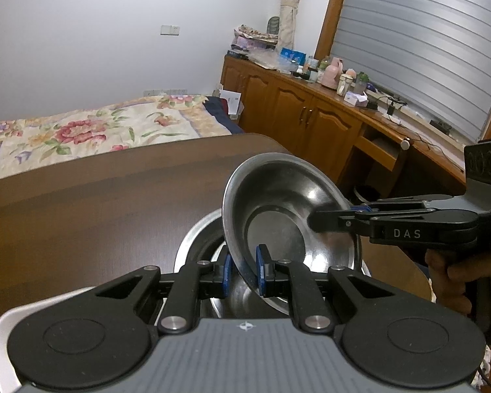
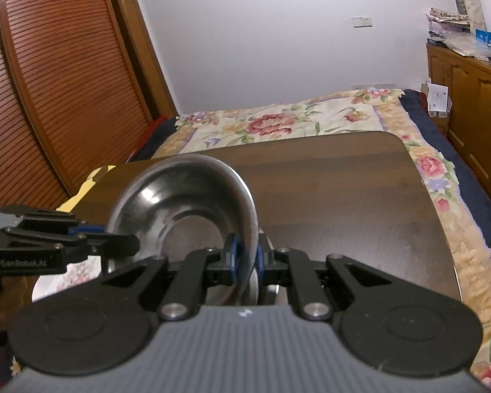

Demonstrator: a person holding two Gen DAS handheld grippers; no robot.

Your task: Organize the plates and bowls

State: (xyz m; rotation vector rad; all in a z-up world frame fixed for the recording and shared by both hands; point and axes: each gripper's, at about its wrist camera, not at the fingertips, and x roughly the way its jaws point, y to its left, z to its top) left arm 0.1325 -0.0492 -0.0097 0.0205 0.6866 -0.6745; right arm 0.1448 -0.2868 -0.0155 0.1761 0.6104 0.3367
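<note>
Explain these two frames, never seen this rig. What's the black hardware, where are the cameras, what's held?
There is no robot arm. A person holds a hand-held gripper in each hand, and a fisheye camera on each looks forward along its two fingers.

In the left wrist view, the left hand-held gripper sits at the bottom, and the right one reaches in from the right side. The right wrist view mirrors this: the right hand-held gripper is at the bottom.

Both grippers pinch the rim of one tilted steel bowl, lifted above other steel dishes that rest on a dark wooden table. A bed lies behind it.
</note>
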